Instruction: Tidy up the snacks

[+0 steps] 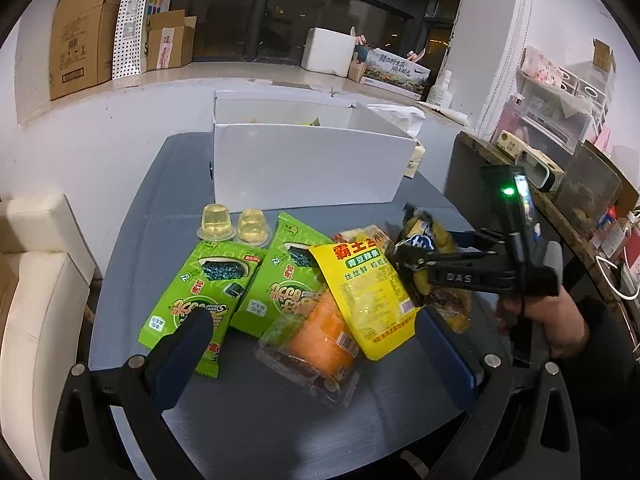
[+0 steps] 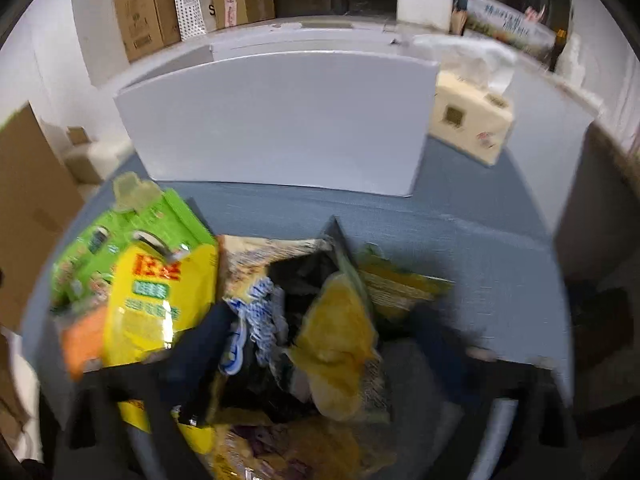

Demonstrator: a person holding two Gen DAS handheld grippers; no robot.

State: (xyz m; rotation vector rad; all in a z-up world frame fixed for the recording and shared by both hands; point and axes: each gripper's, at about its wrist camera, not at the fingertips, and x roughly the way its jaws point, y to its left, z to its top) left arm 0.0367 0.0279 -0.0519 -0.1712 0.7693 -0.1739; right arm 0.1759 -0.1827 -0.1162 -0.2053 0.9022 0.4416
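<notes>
Snacks are heaped on the blue tabletop (image 1: 248,432) in front of the white box (image 1: 308,164). The right tongs (image 1: 408,264) are closed around a crumpled black-and-yellow chip bag (image 2: 332,340) beside the yellow packet (image 1: 372,300). The left tongs (image 1: 316,344) are held wide above the orange pack (image 1: 320,336), gripping nothing.

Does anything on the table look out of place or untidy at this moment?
Yes. The snacks lie in a loose, overlapping heap in front of the white box: the yellow packet rests across a green packet and an orange one. Two jelly cups stand apart behind the heap. Nothing looks spilled or torn.
</notes>
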